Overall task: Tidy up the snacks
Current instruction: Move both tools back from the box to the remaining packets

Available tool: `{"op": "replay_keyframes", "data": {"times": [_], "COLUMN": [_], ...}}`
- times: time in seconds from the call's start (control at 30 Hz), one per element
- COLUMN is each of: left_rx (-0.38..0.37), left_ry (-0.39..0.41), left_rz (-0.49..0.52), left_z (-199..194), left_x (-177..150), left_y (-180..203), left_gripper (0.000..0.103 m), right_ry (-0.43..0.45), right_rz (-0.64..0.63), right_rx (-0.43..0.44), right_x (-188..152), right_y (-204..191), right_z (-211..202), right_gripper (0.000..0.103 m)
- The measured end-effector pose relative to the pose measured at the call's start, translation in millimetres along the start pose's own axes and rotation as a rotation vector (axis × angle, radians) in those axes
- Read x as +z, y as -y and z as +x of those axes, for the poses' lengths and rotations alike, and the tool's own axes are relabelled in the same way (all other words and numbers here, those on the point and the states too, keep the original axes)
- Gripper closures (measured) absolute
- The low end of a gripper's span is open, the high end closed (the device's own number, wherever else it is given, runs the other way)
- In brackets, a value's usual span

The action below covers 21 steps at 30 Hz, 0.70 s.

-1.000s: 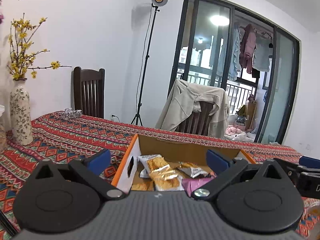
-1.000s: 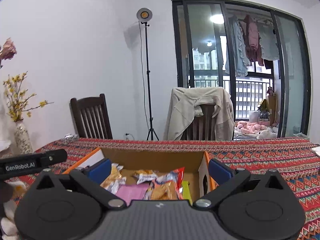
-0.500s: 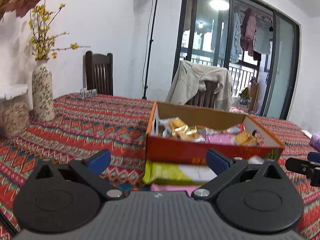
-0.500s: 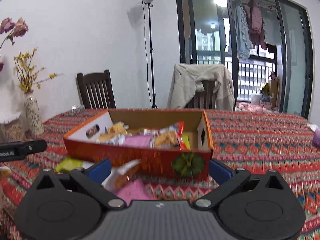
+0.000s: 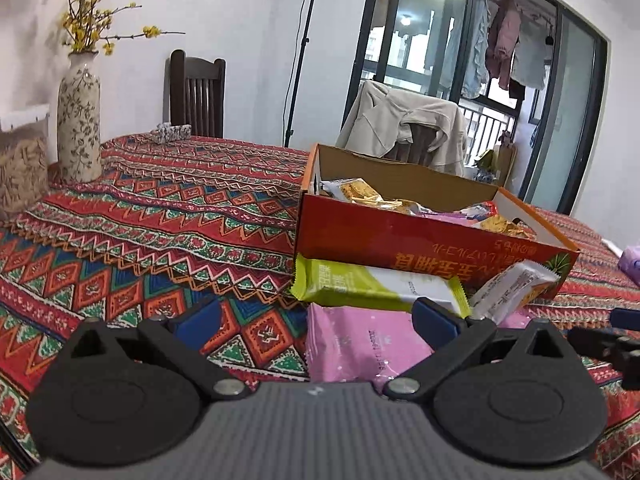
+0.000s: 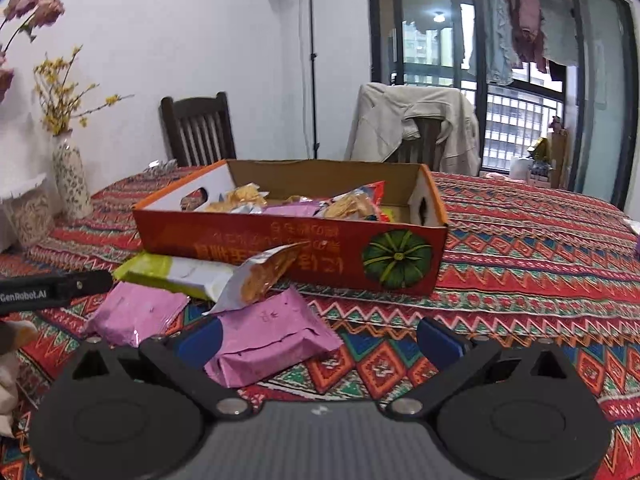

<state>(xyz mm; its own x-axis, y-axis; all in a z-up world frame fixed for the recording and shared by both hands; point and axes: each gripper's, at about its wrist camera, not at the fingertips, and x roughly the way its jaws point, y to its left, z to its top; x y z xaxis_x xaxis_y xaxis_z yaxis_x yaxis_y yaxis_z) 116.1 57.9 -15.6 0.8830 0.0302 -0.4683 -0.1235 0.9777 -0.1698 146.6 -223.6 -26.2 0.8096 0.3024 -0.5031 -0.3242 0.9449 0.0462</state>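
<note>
Box (image 6: 288, 248) ahead part-filled; four packets left outside: pink packet (image 6: 264, 336) by right gripper (image 6: 318, 338), yellow-green packet (image 5: 372, 284) before left gripper (image 5: 316, 318). Both grippers wide open, empty.

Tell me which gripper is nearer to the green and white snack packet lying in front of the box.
Left. The left gripper is open just short of the green and white packet, with one pink packet between. The right gripper is open farther to the packet's right, over another pink packet.
</note>
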Motion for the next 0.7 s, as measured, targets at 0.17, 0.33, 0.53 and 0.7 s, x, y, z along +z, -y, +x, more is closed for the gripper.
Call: {"op": "replay_keyframes", "data": {"times": [0.17,0.33,0.53,0.7], "left_rx": [-0.006,-0.007,-0.005,-0.006], "left_ry": [0.001,0.002,-0.008,-0.009], "left_rz": [0.004,-0.009,-0.028,-0.030], "left_z": [-1,-1,0,0], "left_x": [0,0,0,0], "left_y": [2,-1,-4,-4], "left_gripper": [0.000,0.000,0.000,0.000], "right_ry": [-0.045,-0.125,-0.200,-0.232], "right_rz": [-0.117,-0.185,-0.229,-0.162], "right_rx": [0.042,0.081,0.116,0.175], "right_x": [9,15,15,17], "right_y": [-19,-29,-37,-31], "right_z": [17,43,68,87], "right_gripper": [0.000,0.000,0.000,0.000]}}
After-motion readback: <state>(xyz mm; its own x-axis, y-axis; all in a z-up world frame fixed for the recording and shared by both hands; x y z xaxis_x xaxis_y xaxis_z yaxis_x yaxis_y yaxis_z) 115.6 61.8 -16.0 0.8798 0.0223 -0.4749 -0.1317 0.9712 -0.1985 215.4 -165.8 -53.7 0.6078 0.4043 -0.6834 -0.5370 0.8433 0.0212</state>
